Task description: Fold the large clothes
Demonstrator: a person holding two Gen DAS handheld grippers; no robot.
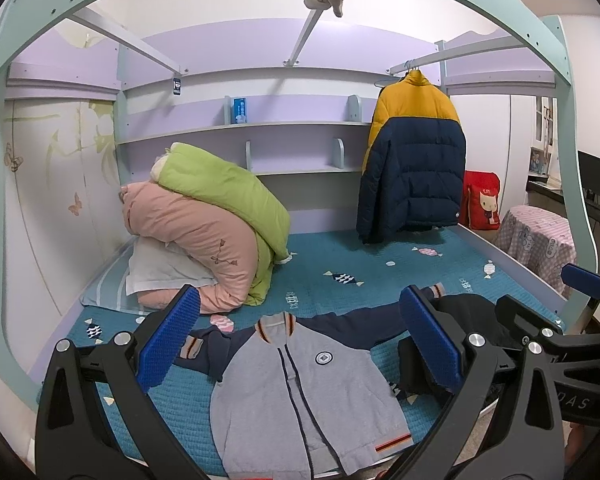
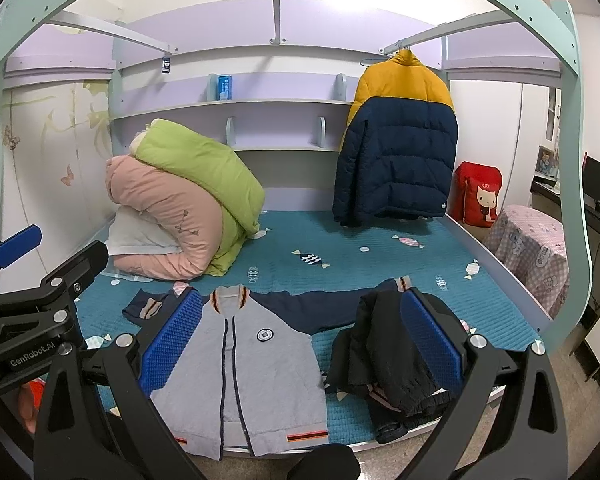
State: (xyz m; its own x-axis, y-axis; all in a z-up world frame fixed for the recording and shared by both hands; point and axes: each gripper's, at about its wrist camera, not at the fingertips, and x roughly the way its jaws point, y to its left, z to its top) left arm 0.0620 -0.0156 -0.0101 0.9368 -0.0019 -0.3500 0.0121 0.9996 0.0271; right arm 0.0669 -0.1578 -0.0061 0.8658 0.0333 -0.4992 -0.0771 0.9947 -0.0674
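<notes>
A grey zip jacket (image 1: 300,392) (image 2: 240,360) with navy sleeves lies flat and face up on the teal bed cover (image 1: 340,256) (image 2: 340,240), hem toward me. To its right a black garment (image 1: 472,312) (image 2: 384,352) sits crumpled near the bed's front edge. My left gripper (image 1: 300,344) hovers open above the jacket's chest, holding nothing. My right gripper (image 2: 302,342) is also open and holds nothing, its right pad (image 2: 432,340) in front of the black garment. Each gripper shows in the other's view: the right gripper (image 1: 548,296) and the left gripper (image 2: 56,252).
Rolled pink and green quilts (image 1: 204,224) are piled on a pillow at the back left. A yellow and navy puffer jacket (image 1: 412,160) hangs from a rail at the back right, beside a red cushion (image 1: 482,202). A cloth-covered stool (image 1: 536,240) stands right of the bed.
</notes>
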